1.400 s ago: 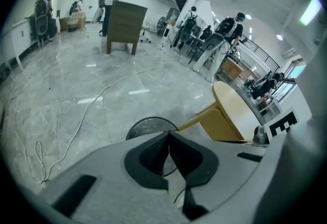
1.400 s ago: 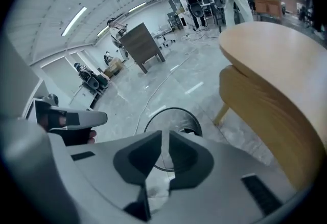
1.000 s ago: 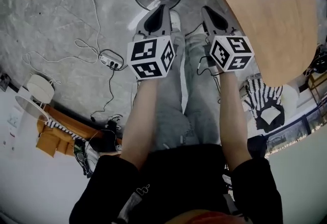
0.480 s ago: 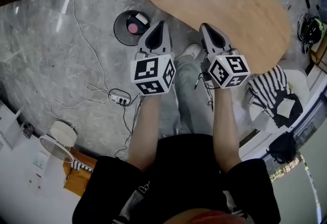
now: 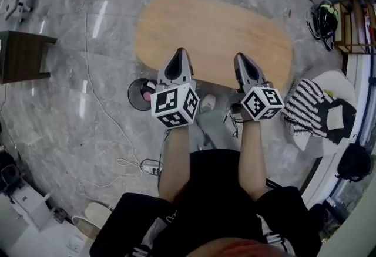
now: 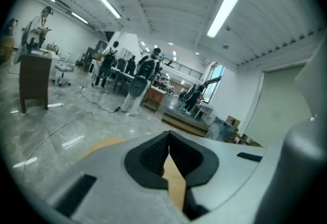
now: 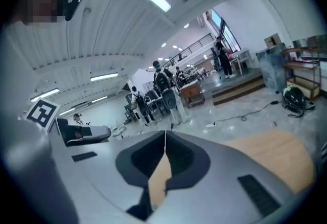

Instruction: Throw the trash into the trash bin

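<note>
The trash bin (image 5: 141, 95), round and black with a pink piece and a white piece inside, stands on the floor beside the table's near edge; my left gripper's body hides part of it. The oval wooden table (image 5: 214, 33) has a bare top. My left gripper (image 5: 180, 51) and right gripper (image 5: 241, 56) are held side by side over the table's near edge, pointing across it. In the left gripper view the left gripper (image 6: 168, 134) has its pads together with nothing between them. The right gripper (image 7: 165, 132) shows the same in its own view.
A dark wooden stool (image 5: 20, 56) stands at the far left. A white chair with striped cloth (image 5: 308, 106) sits to the right, a black bag (image 5: 354, 162) beyond it. A power strip (image 5: 150, 165) and cables lie on the marble floor. People stand far off in the hall.
Both grippers have come up from pointing down at the floor by the bin to a nearly level pose over the table edge. The bin now looks smaller and sits to their left.
</note>
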Motion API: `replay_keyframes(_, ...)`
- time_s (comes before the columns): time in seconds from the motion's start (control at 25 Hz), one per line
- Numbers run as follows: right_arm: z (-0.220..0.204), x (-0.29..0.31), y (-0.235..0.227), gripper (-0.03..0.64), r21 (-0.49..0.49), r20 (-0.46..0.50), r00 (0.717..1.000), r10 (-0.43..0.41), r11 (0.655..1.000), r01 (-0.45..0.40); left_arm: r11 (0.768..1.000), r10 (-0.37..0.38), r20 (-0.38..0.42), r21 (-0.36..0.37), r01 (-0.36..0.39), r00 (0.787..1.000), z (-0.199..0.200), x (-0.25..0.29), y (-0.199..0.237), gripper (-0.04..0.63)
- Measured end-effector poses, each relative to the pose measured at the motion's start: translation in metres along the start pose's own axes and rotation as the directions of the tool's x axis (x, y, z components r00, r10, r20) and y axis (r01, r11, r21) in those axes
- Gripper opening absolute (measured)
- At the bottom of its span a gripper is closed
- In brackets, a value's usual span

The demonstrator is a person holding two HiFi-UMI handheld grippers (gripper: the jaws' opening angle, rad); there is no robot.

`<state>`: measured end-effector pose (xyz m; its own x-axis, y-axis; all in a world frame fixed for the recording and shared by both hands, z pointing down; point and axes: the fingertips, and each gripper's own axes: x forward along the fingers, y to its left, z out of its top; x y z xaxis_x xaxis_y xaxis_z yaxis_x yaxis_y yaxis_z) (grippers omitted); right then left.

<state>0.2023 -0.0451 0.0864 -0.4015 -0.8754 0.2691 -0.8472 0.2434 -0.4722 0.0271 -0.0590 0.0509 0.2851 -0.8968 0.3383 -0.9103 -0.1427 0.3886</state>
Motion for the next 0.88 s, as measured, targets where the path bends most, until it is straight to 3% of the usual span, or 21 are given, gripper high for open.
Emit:
replay_keyframes(0.24, 0.138, -0.054, -0.019, 0.011, -0.078, 0.206, 0.979, 0.005, 0.997, 0.011, 0.980, -0.180, 0.105, 0.103, 0.169, 0.978, 0.071, 0.012, -0.128, 0.009)
replay_keyframes(0.48, 0.245, -0.101, -0.024, 0.011, -0.137, 0.382, 0.924, 0.011, 0.990, 0.045, 0.918, -0.367, 0.180, 0.227, 0.324, 0.913, 0.136, 0.008, -0.232, 0.009)
replay_keyframes(0.6, 0.272, -0.117, -0.034, 0.011, -0.191, 0.406, 0.913, -0.030, 0.975, 0.117, 0.890, -0.411, 0.185, 0.290, 0.350, 0.893, 0.148, 0.011, -0.268, 0.009)
replay_keyframes(0.72, 0.275, -0.124, -0.043, 0.011, -0.243, 0.384, 0.920, -0.072, 0.954, 0.176, 0.863, -0.428, 0.170, 0.367, 0.346, 0.887, 0.153, 0.010, -0.287, 0.009)
replay_keyframes(0.88, 0.282, -0.127, -0.049, 0.011, -0.274, 0.379, 0.922, -0.080, 0.942, 0.194, 0.856, -0.413, 0.202, 0.418, 0.303, 0.888, 0.161, 0.012, -0.299, 0.009)
